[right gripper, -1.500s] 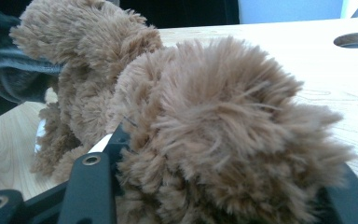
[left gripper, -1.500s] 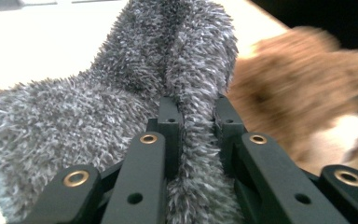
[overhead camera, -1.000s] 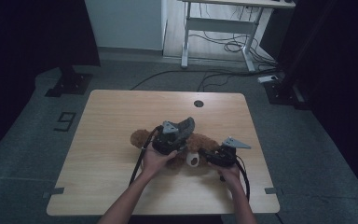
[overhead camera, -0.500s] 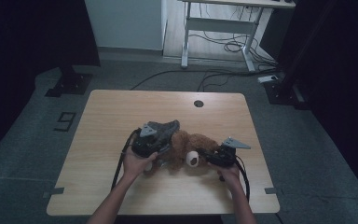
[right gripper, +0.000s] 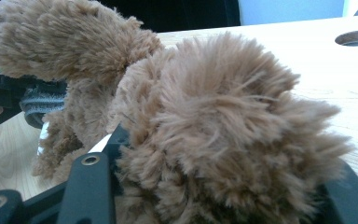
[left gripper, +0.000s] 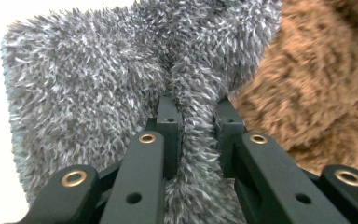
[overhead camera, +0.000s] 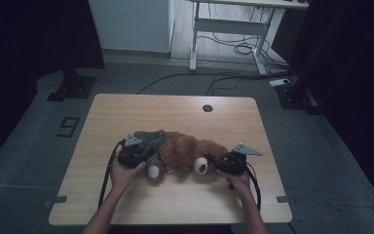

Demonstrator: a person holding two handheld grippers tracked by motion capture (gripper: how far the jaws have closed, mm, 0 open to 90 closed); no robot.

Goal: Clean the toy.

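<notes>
Wooden table (overhead camera: 126, 112), with a round cable hole (overhead camera: 207, 107) near its far edge, well clear of the work. A brown plush bear (overhead camera: 190, 151) lies near the middle of the table, toward my side, with a grey fuzzy cloth (overhead camera: 148, 138) against its left end. My left gripper (left gripper: 196, 116) is pinched nearly closed on a fold of that grey cloth. My right gripper (overhead camera: 219, 165) has its jaws part open around the bear's head, with fur packed between them.
</notes>
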